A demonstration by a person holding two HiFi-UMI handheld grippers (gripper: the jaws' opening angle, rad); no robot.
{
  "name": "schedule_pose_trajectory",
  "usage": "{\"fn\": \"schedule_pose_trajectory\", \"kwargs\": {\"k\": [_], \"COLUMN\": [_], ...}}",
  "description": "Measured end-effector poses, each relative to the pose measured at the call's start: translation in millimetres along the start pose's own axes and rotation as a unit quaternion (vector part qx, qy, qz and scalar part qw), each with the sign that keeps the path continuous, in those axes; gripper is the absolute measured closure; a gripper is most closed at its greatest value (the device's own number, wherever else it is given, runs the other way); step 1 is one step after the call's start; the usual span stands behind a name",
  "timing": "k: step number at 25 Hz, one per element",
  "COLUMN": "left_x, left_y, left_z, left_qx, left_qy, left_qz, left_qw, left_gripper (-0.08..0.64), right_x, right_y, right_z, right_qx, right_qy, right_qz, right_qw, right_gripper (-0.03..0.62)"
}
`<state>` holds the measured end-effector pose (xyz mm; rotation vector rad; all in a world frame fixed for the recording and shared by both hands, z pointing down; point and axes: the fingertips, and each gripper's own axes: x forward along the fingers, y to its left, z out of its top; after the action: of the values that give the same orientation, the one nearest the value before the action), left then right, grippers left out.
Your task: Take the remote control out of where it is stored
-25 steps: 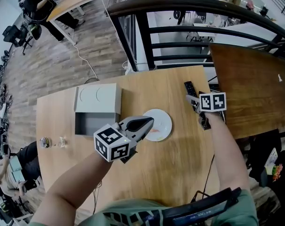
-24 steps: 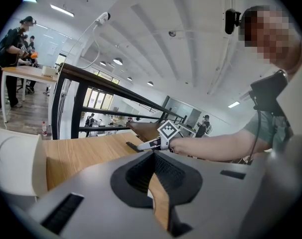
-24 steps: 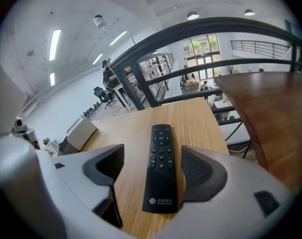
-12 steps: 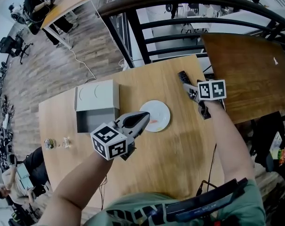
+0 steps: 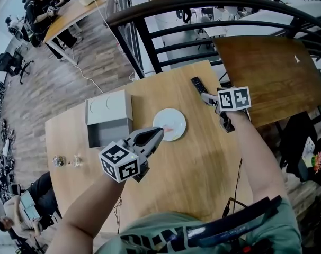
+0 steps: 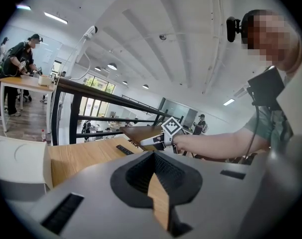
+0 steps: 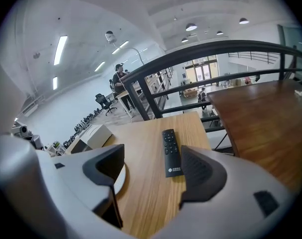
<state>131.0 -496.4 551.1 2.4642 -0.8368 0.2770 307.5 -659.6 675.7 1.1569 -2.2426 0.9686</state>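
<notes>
The black remote control [image 5: 196,83] [image 7: 171,152] lies flat on the wooden table [image 5: 203,168] near its far right corner, outside the grey box [image 5: 108,119]. My right gripper [image 5: 206,96] [image 7: 151,176] is open just behind the remote; the remote's near end lies between the jaws, untouched. The left gripper [image 5: 158,133] [image 6: 158,203] hovers over the table's middle, at the white plate's [image 5: 169,124] left edge, shut with nothing in it. From the left gripper view the remote [image 6: 124,150] shows far off.
The grey box stands open at the back left, its lid [image 5: 108,106] lying behind it. Small glass items [image 5: 65,161] sit at the table's left edge. A black railing [image 5: 150,41] runs behind the table, and a dark brown table [image 5: 266,67] adjoins on the right.
The head view has shifted, so everything sits a little further left and up. Both grippers hold about the same places over the table; the remote has not moved.
</notes>
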Motion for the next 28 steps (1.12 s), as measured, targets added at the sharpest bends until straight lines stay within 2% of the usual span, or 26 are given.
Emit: {"fn": "schedule_pose_trajectory", "kwargs": {"k": [4,9,12,14,18,21,24,28], "left_x": [-29,-86,-135,-179,-292,-391,-490,-562], "left_y": [-17,-42,-60,-71,-86,-103,-114,-104], "left_z": [4,6,9,12,14,-4,-29,-43], "left_qx": [0.011,0.025,0.042,0.057,0.097,0.134,0.157,0.142], "left_qy": [-0.013,-0.043,-0.062,-0.080,-0.125,-0.149,-0.150,-0.181], "left_qz": [0.000,0.000,-0.004,-0.004,0.000,0.000,0.011,0.058], "left_qw": [0.9998,0.9988,0.9972,0.9952,0.9874,0.9797,0.9759,0.9715], "left_gripper": [0.568,0.568,0.568,0.568,0.568,0.568,0.568,0.568], "right_x": [-29,-74,-105,-129,-182,-220,-245,-256], "right_y": [29,98,159,210,333,423,502,557], "right_z": [-3,-9,-13,-18,-30,-59,-102,-110], "right_qx": [-0.007,-0.018,-0.029,-0.041,-0.065,-0.080,-0.086,-0.130], "right_qy": [-0.012,-0.042,-0.069,-0.097,-0.189,-0.232,-0.240,-0.236], "right_qz": [0.006,0.042,0.074,0.093,0.120,0.127,0.125,0.131], "right_qw": [1.000,0.998,0.994,0.990,0.972,0.961,0.959,0.954], "right_gripper": [0.253,0.255,0.319,0.368,0.585,0.588,0.588,0.588]}}
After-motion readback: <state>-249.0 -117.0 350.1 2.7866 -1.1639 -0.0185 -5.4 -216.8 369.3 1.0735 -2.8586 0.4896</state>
